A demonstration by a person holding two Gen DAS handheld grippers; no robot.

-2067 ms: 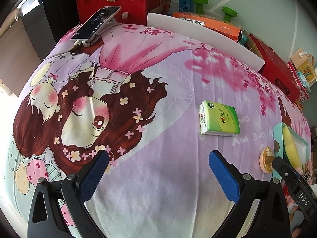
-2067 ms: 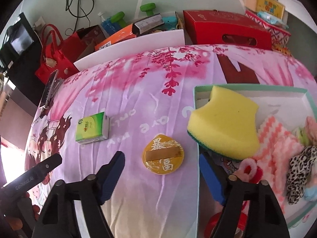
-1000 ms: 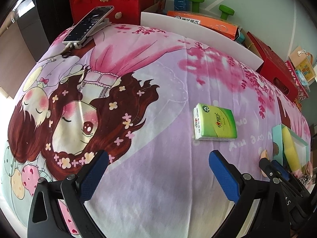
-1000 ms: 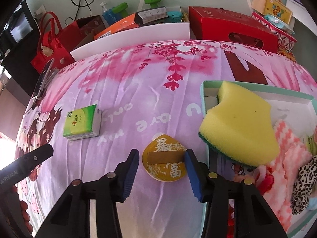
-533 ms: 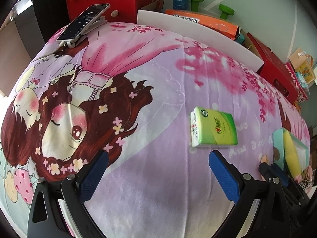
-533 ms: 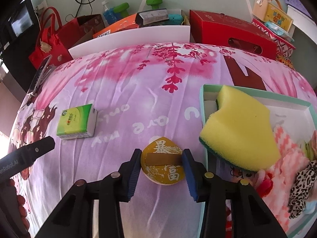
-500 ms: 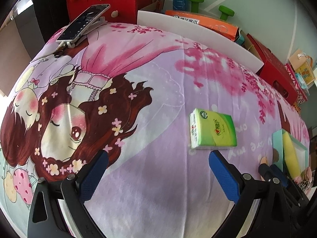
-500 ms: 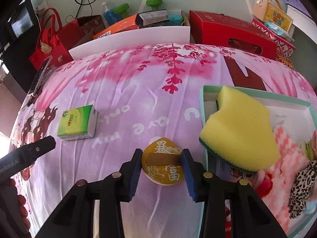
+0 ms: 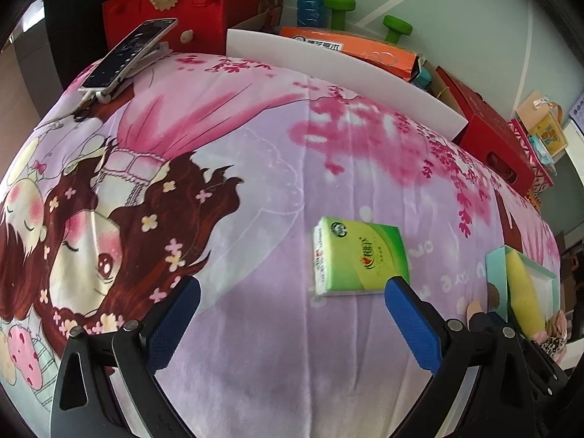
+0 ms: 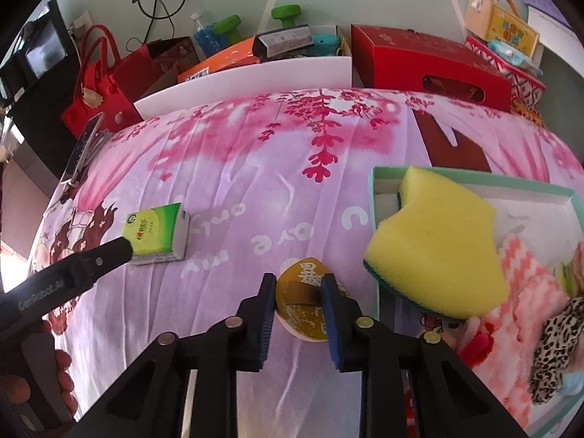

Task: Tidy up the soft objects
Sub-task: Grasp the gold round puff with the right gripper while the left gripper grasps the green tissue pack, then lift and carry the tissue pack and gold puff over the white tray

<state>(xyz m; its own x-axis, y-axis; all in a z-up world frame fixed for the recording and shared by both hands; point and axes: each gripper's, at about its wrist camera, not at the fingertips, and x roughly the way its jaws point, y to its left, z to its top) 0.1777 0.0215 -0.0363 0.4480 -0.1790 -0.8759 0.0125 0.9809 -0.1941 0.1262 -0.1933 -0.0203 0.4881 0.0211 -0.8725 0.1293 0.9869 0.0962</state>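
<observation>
Narrowed since the earlier frame, the right gripper (image 10: 296,303) now clamps the gold puff (image 10: 303,304) by its strap, tilting it up off the pink sheet (image 10: 255,168) beside the tray (image 10: 474,177). Sponge (image 10: 438,244) leans on the tray's near rim. Left gripper (image 9: 292,304) gapes wide, one fingertip (image 9: 396,286) touching the tissue pack (image 9: 359,261).

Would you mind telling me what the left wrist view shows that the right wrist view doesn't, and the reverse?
Only the left view: the open left claw and the cartoon girl print.
Only the right view: the right claw shut on the gold puff, plus the pink cloth in the box.
Both: the tissue pack, sponge and phone.
</observation>
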